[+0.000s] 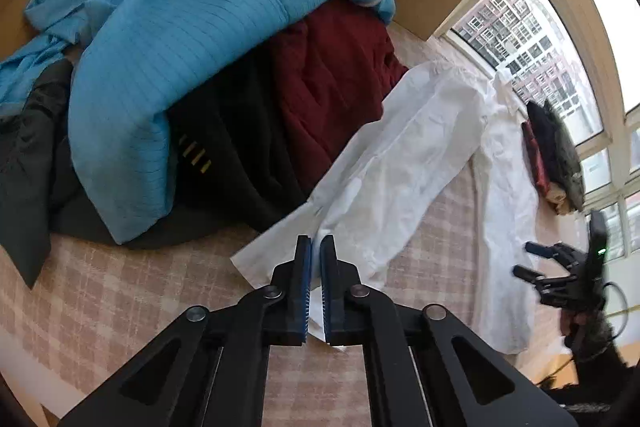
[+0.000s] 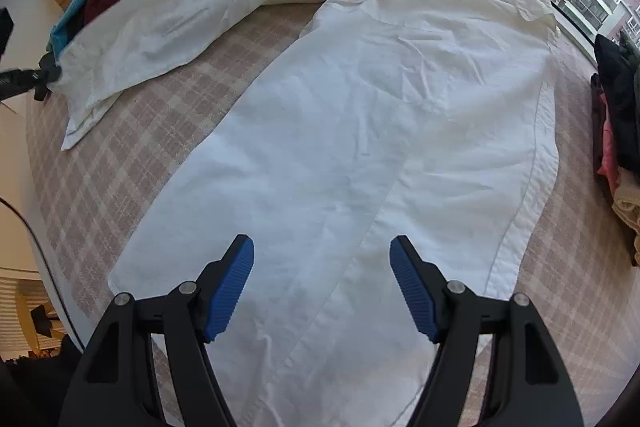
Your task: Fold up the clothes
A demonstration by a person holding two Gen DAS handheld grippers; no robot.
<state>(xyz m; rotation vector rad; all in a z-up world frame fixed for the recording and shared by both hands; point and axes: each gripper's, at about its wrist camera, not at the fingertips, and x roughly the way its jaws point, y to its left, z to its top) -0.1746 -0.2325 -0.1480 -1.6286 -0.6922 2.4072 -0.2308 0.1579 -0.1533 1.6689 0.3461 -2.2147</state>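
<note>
White shirt point(image 2: 360, 115) spread on a plaid-covered bed point(image 2: 120, 155) (wooden headboard, windows behind); left gripper point(image 1: 316, 247) pinches its sleeve cuff, right gripper point(image 2: 322, 259) spread above the hem.

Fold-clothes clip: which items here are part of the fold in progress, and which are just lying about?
In the job:
white shirt
left hand-held gripper, shut on its sleeve cuff
right hand-held gripper, open above the hem

Lying about:
blue garment
maroon garment
folded stack

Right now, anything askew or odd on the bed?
The white shirt lies mostly flat, but one sleeve trails sideways, its cuff pinched in the left hand-held gripper. Unfolded clothes heap by the headboard. No damage visible.
</note>
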